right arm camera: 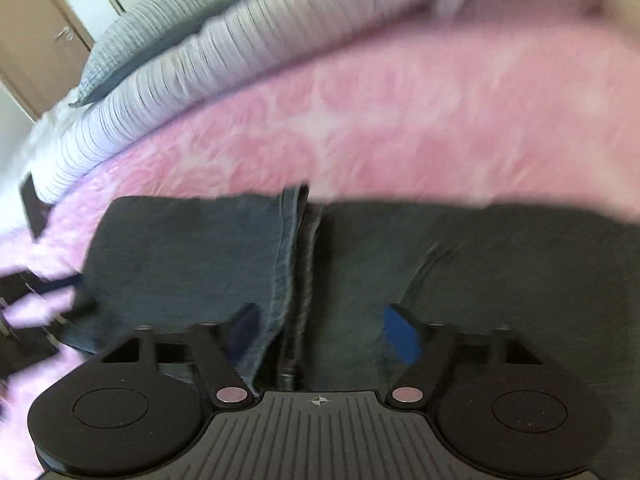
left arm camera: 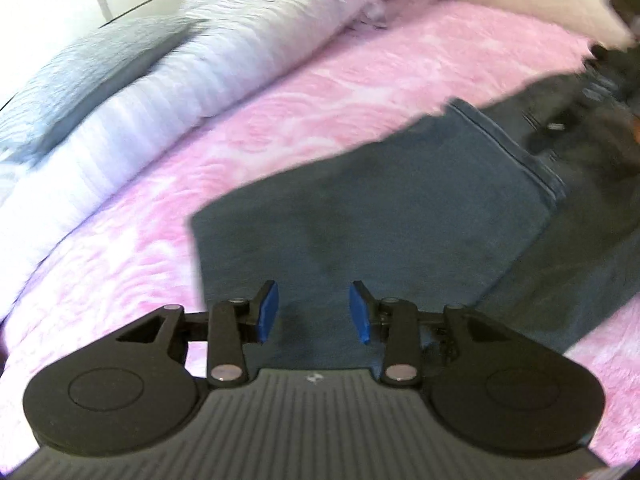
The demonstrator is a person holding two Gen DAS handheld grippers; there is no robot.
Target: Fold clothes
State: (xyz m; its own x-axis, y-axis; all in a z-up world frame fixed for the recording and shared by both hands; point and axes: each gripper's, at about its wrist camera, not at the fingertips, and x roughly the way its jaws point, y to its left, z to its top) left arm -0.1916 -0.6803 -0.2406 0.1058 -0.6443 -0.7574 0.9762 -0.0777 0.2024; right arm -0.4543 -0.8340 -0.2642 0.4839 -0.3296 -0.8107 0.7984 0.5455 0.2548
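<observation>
Two grippers, each with blue pads, both with jaws spread apart and nothing held between them.

Left gripper (left arm camera: 314, 312) — lower centre of its frame, jaws moderately apart, poised over the near end of dark blue-grey jeans (left arm camera: 380, 216); whether the pads touch the cloth cannot be told.

Right gripper (right arm camera: 322, 336) — lower centre of its frame, jaws spread wide on either side of the jeans' (right arm camera: 304, 264) central seam. The blue pad (right arm camera: 400, 334) on the right is plain; the one on the left is dark and blurred. Contact with the cloth cannot be told.

Jeans — lying flat on a pink fuzzy blanket (left arm camera: 280, 120), running from lower centre toward the upper right of the left view; a stitched hem edge shows at right of centre. In the right view they fill the middle band.

Surface and room — ribbed white bedding (left arm camera: 168, 92) above the blanket, a grey pillow (left arm camera: 88, 72) at upper left. Brown door (right arm camera: 36, 36) with handle at upper left of the right view. Both views motion-blurred.
</observation>
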